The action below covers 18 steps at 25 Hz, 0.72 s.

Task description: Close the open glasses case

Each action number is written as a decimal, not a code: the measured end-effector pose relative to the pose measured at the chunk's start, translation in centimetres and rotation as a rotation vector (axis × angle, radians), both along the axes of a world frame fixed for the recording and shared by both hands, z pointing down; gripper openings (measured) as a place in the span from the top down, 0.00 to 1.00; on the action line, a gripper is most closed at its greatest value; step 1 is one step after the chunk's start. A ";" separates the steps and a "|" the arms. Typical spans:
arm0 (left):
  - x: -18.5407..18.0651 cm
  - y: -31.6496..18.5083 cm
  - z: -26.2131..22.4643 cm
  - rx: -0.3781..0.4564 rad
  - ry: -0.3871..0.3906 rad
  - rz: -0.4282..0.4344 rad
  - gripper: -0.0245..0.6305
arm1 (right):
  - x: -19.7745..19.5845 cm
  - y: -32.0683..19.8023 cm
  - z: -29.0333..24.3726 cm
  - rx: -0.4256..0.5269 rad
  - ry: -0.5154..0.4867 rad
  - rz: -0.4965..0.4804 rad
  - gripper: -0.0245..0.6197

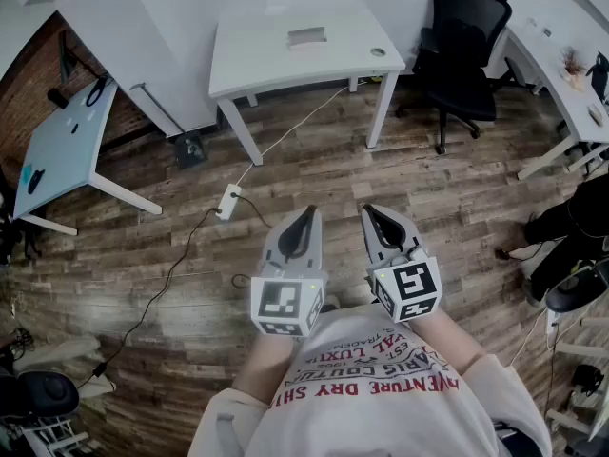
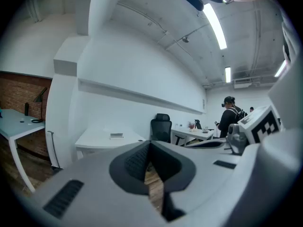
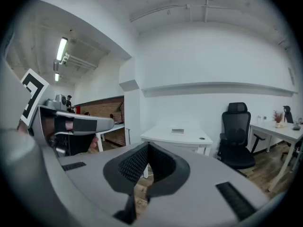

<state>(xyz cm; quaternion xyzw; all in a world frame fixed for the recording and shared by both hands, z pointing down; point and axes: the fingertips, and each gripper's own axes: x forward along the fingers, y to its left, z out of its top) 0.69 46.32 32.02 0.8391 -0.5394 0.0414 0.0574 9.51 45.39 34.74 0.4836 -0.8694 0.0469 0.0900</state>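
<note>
Both pairs of fingers are pressed together at the tips and hold nothing, with the left gripper (image 1: 305,223) and right gripper (image 1: 375,219) side by side near the person's chest. The approach looks not yet begun. The likely glasses case is a small flat grey box (image 1: 307,36) on the white tabletop (image 1: 257,65) well ahead, too small to confirm, so the next move calls for closing in on it.

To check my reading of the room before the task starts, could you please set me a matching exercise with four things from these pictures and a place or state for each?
Things:
1. office chair
2. power strip
3. small grey object
4. left gripper

Places or states:
A. jaws together, nothing between them
B. lying on the white desk
C. lying on the wooden floor
D. black, standing to the right of the desk

Pairs: 1-D, 2-C, 3-B, 4-A.
</note>
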 end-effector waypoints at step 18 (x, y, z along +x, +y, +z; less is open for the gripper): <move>-2.2 -2.0 1.8 -0.032 0.012 0.025 0.96 | -2.1 -1.7 1.2 -0.025 -0.022 0.018 0.94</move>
